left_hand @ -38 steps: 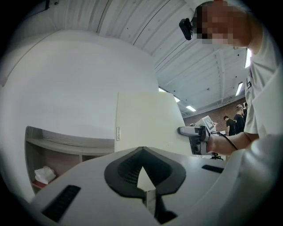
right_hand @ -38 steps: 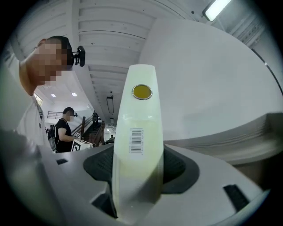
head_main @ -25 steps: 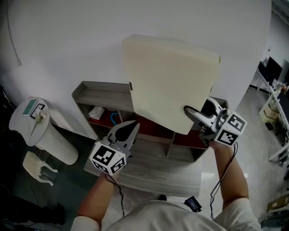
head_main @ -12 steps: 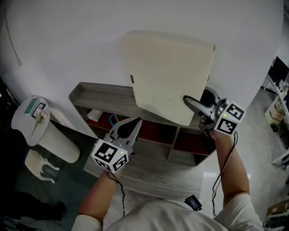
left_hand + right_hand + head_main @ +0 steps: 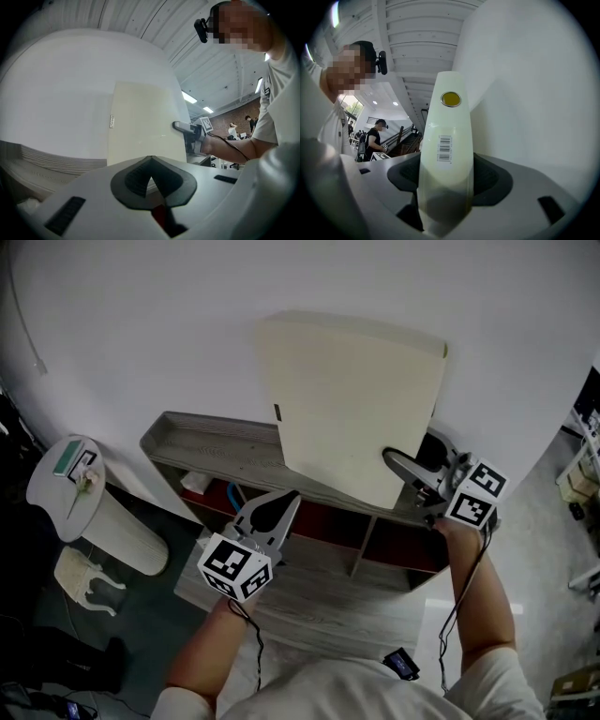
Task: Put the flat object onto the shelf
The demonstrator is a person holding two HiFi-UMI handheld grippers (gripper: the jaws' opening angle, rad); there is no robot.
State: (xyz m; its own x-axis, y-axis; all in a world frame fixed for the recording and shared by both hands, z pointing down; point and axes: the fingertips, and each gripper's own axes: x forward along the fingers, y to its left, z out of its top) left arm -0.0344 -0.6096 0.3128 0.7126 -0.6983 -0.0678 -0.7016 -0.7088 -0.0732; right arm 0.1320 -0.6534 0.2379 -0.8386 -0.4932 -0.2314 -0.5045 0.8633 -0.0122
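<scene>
Holding the flat object (image 5: 352, 404) — a cream, thick-edged panel — upright in front of the white wall (image 5: 141, 324), just above the grey wooden shelf (image 5: 220, 451); lower edge down at the shelf's top board, contact there impossible to tell; clamped near its lower right corner by the right gripper (image 5: 401, 465), one jaw lying dark across the front face; seen edge-on in the right gripper view, squeezed between both jaws, with a barcode label (image 5: 444, 149) and a yellow dot (image 5: 451, 99) on the narrow side; reaching well forward with the right forearm (image 5: 473, 587), nearly straight, marker cube at the wrist; keeping the left forearm (image 5: 211, 643) bent and closer to the body, lower than the right; pointing the left gripper (image 5: 279, 507) up towards the panel's lower left part, apart from it, jaws pressed together on nothing — tips meeting in the left gripper view; open compartments with a red back below the top board; off to the left, well apart, a round white side table (image 5: 61, 488).
</scene>
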